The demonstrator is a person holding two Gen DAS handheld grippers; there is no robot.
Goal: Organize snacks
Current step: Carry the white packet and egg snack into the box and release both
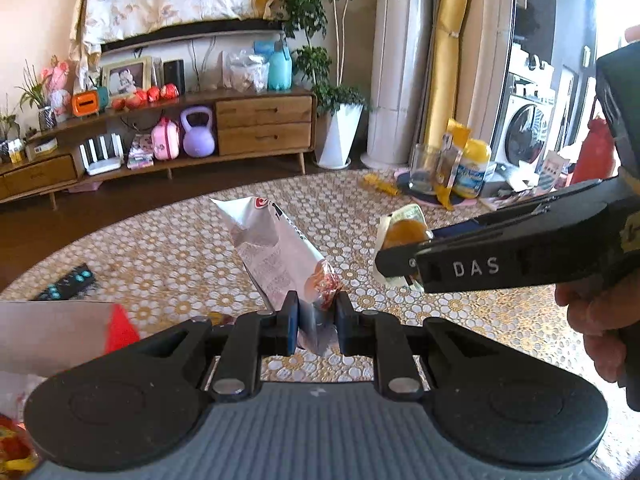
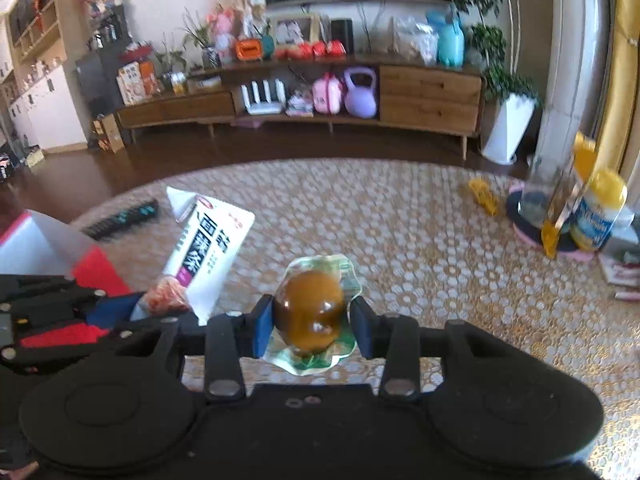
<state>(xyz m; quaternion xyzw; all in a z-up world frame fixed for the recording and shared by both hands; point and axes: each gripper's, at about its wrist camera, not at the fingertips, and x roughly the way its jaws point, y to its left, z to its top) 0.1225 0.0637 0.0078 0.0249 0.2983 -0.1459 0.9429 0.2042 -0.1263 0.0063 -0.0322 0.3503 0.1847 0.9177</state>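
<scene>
My left gripper (image 1: pixel 317 322) is shut on the lower end of a white snack packet (image 1: pixel 276 254) with red food print, held up above the table. The packet also shows in the right wrist view (image 2: pixel 208 252), at the left. My right gripper (image 2: pixel 312 320) is shut on a clear-wrapped brown egg snack (image 2: pixel 310 308). In the left wrist view the right gripper (image 1: pixel 396 256) reaches in from the right, holding the egg snack (image 1: pixel 404 232) just right of the packet.
A white and red box (image 1: pixel 60 332) stands at the left, also in the right wrist view (image 2: pixel 44 248). A remote (image 1: pixel 66 286) lies beyond it. A glass jar (image 1: pixel 426 168), a yellow-capped bottle (image 1: pixel 474 172) and a yellow wrapper (image 1: pixel 380 184) sit on the patterned tablecloth (image 1: pixel 160 248) at far right.
</scene>
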